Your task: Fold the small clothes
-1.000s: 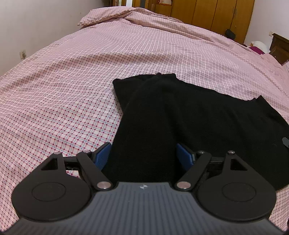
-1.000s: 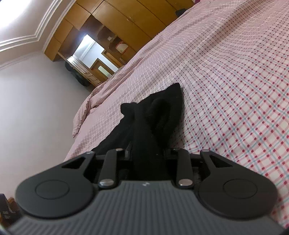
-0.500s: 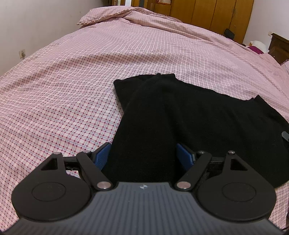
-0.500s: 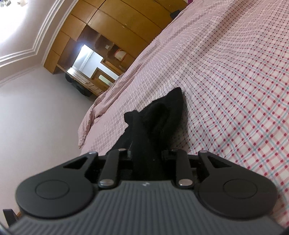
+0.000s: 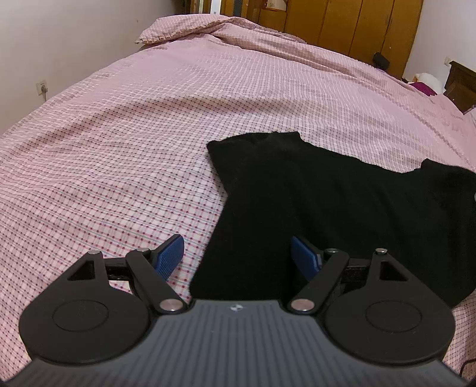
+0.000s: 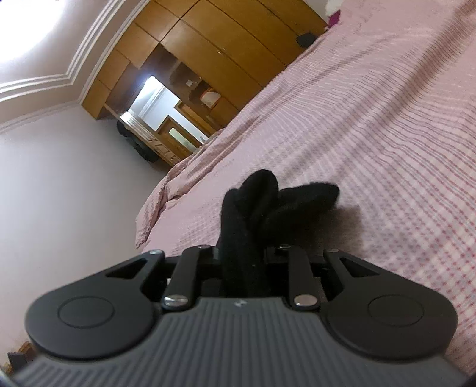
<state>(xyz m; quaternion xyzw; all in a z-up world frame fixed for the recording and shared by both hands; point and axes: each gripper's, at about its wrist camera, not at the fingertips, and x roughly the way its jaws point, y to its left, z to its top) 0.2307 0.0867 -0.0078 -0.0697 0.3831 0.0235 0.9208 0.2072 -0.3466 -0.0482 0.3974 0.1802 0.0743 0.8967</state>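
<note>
So I'm working over a big bed [image 5: 148, 125] with a pink checked cover, a pillow [image 5: 178, 29] up at the far end and a wooden wardrobe [image 5: 342, 26] along the back wall, and nothing else is sitting between my grippers and the black garment [image 5: 327, 208]. It's plain black, no print I can make out, lying mostly flat on the bed with its near edge running under my left gripper [image 5: 238, 253], whose blue fingers [image 5: 171, 254] are spread wide, not touching it as far as I can tell. My right gripper [image 6: 247, 262] is clamped on a bunched-up fold of that fabric, which sticks out past the tips and is lifted a bit off the cover.
</note>
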